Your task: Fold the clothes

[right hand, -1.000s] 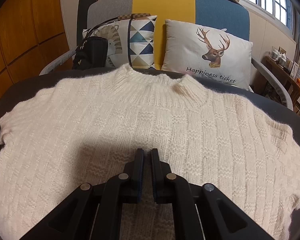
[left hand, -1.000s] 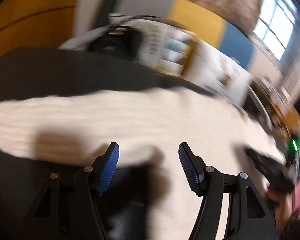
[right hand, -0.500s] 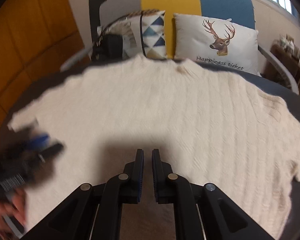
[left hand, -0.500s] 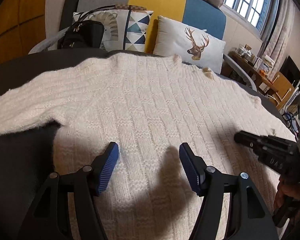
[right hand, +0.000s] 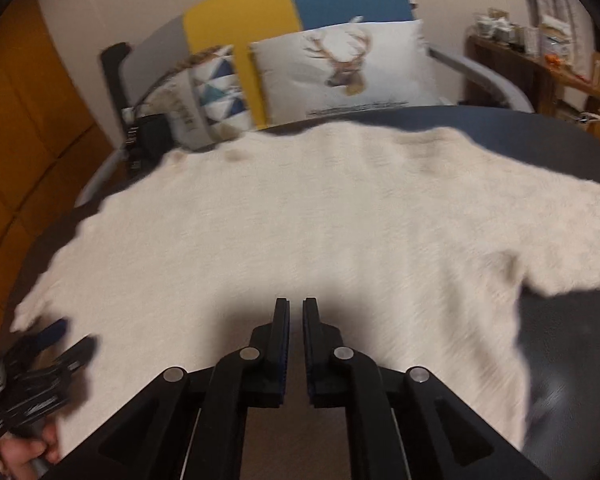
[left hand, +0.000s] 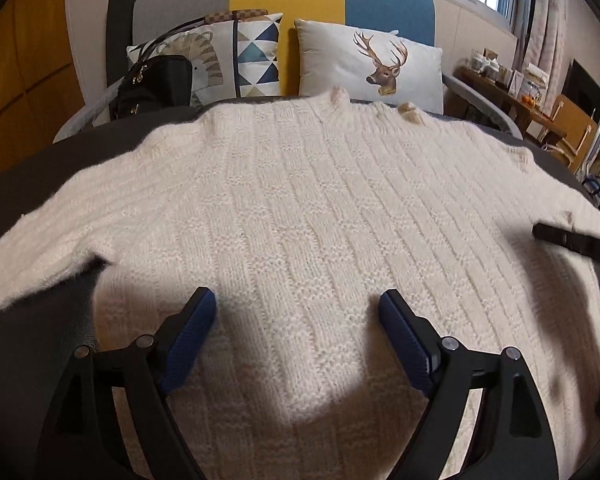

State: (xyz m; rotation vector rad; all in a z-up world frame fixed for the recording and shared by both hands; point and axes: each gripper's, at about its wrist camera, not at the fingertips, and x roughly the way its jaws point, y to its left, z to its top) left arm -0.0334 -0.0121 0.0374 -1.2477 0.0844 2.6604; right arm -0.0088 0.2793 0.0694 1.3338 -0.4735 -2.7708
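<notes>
A cream knitted sweater [left hand: 320, 208] lies spread flat on a dark grey table [left hand: 28, 360], collar towards the sofa, one sleeve stretching out at the left. My left gripper [left hand: 296, 300] hovers over its lower left body; the jaws are opening wide, with only the knit beneath them. My right gripper [right hand: 296, 304] is shut and empty above the sweater's [right hand: 300, 220] lower right part, near the right armpit. Its black finger shows at the right edge of the left wrist view [left hand: 572, 240]. The left gripper [right hand: 70, 340] appears blurred at the lower left of the right wrist view, held by a hand.
Behind the table stands a sofa in grey, yellow and blue with a deer cushion [left hand: 376, 68], a triangle-patterned cushion [left hand: 256, 56] and a black handbag [left hand: 156, 84]. A wooden side table [left hand: 500, 80] with small items is at the far right. Bare tabletop [right hand: 560, 360] shows at the right.
The left gripper's jaws have spread wider and its view has steadied over the sweater's lower left. The right gripper slid rightward across the sweater, staying shut.
</notes>
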